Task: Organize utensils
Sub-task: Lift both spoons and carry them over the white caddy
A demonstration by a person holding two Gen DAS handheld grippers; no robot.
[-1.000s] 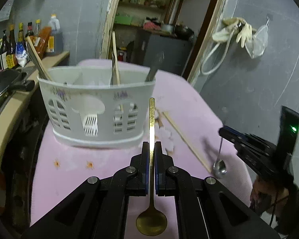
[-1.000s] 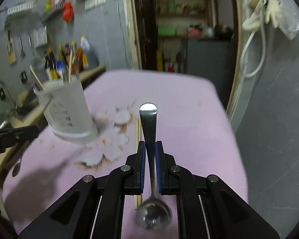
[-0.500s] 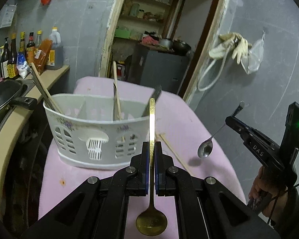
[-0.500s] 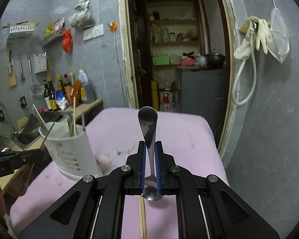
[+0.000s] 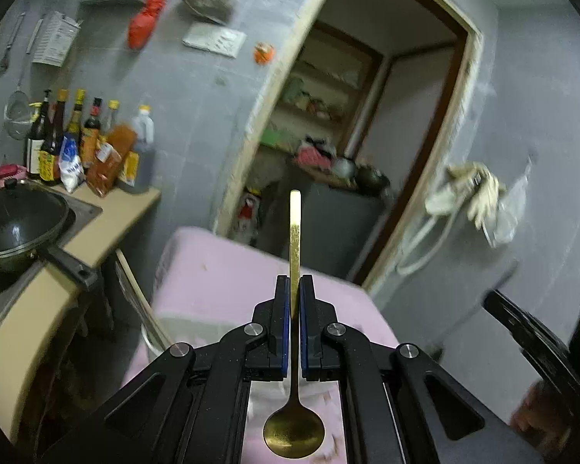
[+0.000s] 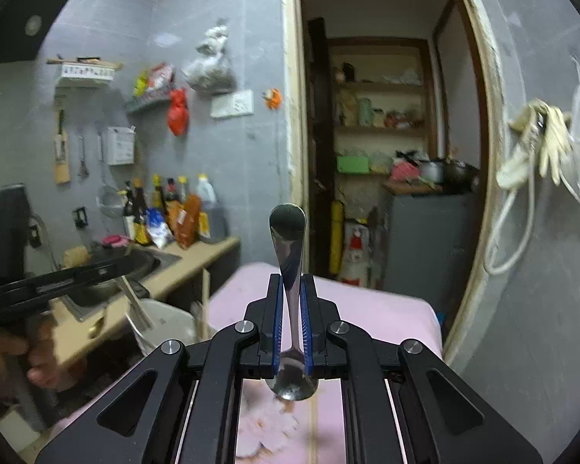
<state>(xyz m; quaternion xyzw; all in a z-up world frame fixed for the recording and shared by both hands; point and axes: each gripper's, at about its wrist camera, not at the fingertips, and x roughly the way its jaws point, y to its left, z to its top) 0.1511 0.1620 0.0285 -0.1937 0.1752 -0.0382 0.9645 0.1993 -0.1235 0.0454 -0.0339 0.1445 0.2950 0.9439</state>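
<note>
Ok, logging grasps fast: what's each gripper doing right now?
Left gripper: closed on the gold spoon.
Right gripper: closed on the silver spoon.

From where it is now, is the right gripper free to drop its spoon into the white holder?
Probably yes. The right gripper is shut on the silver spoon, raised above the pink table. The holder sits low to its left, open-topped, with only chopsticks inside.

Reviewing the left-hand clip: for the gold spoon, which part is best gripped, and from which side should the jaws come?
Grip the gold spoon on its long, flat, narrow handle, not the round bowl, closing the jaws on its two sides. That is how the left gripper holds it: handle pointing forward, bowl toward the camera. The straight handle offers parallel faces; the curved bowl would likely slip.
</note>
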